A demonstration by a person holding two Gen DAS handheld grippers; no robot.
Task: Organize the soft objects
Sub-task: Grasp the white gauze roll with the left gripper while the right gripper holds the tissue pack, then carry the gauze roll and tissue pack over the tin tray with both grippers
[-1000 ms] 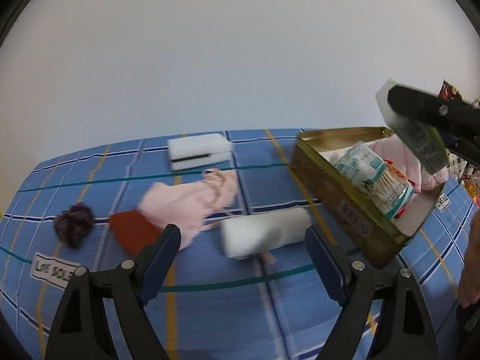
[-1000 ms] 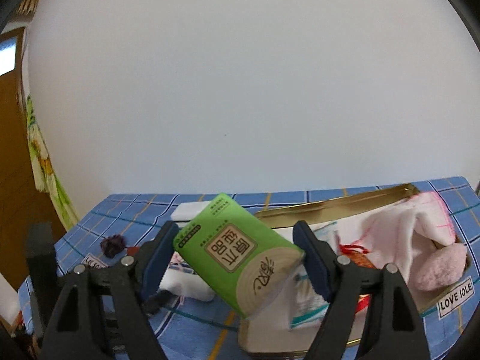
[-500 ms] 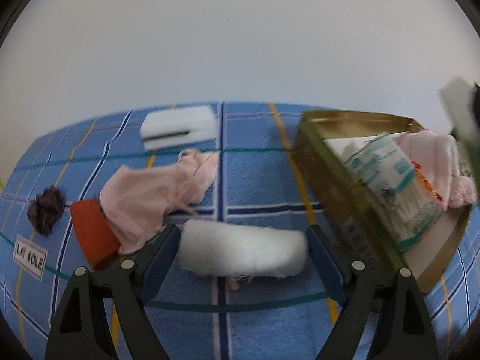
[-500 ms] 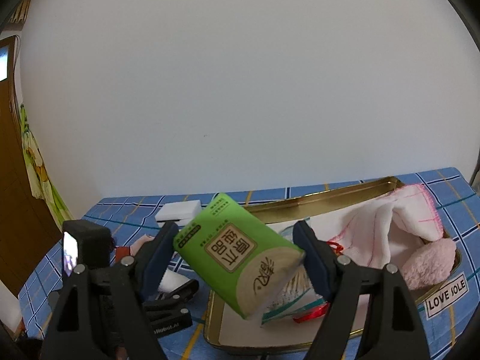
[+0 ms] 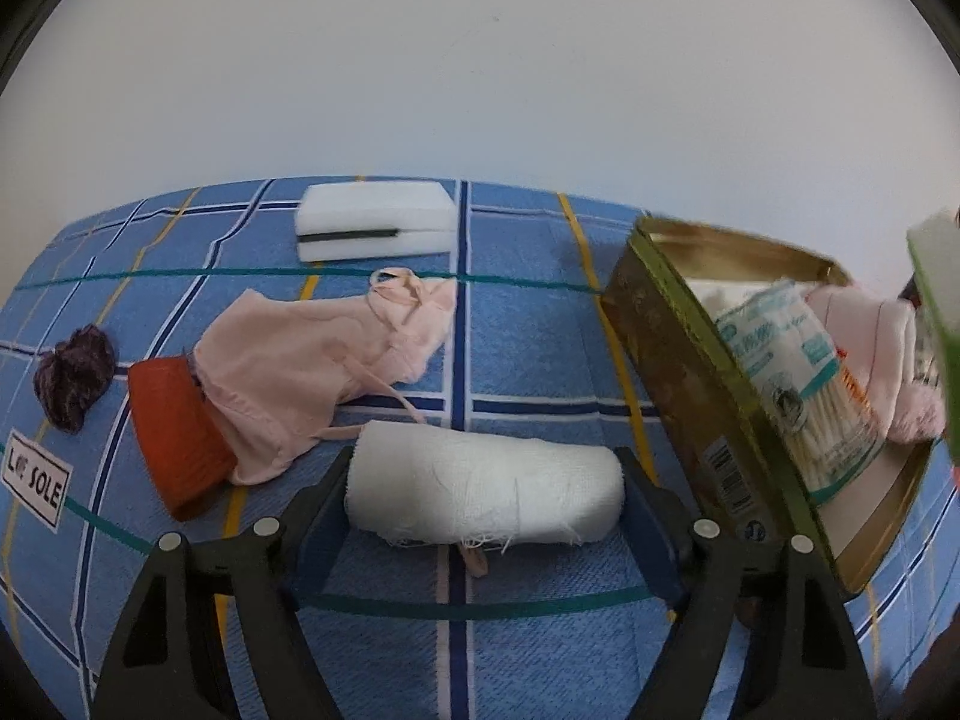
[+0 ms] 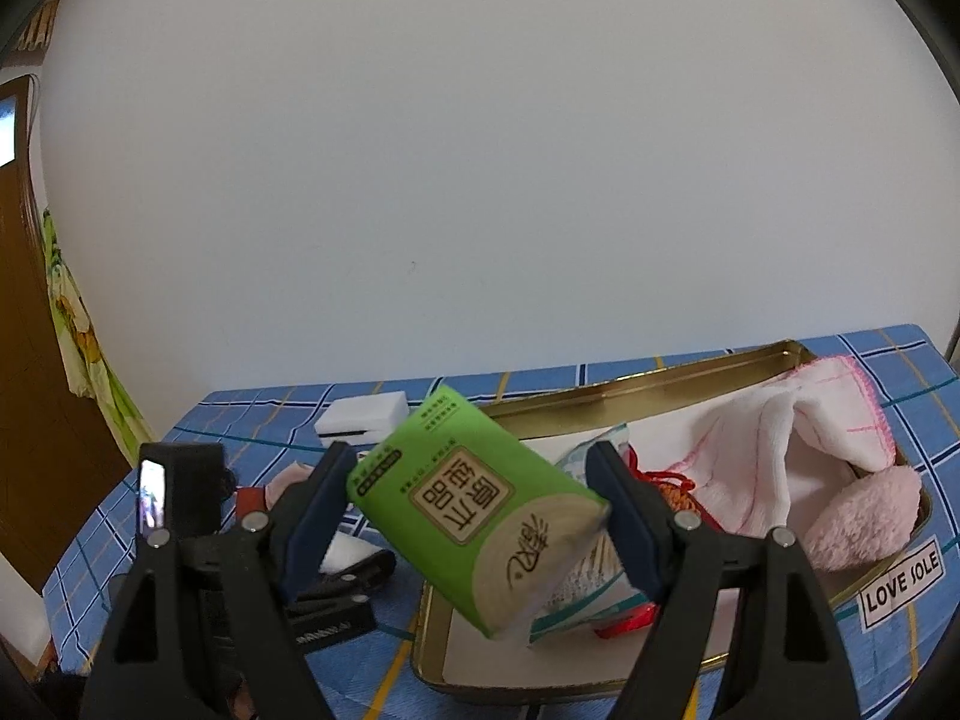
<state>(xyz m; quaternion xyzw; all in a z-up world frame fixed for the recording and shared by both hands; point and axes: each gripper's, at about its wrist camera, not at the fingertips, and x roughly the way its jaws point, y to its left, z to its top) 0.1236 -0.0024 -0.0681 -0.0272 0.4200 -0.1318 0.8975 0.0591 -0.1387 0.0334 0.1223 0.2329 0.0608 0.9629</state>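
Both fisheye views are bright and evenly lit by soft, diffuse light, with no glare on the plain white wall. Shadows are faint: a thin one under the white gauze roll (image 5: 486, 495) and beside the gold metal tin (image 5: 708, 372). Straight lines of the blue checked tablecloth (image 5: 522, 324) bow strongly toward the edges, and black vignette fills every corner. The green tissue pack (image 6: 477, 510) is sharp in the right view; at the left view's right edge it is smeared, probably by motion.

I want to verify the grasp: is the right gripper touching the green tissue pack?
Touching. The right wrist view shows the right gripper with both fingers pressed against opposite sides of the green tissue pack, which hangs tilted between them.
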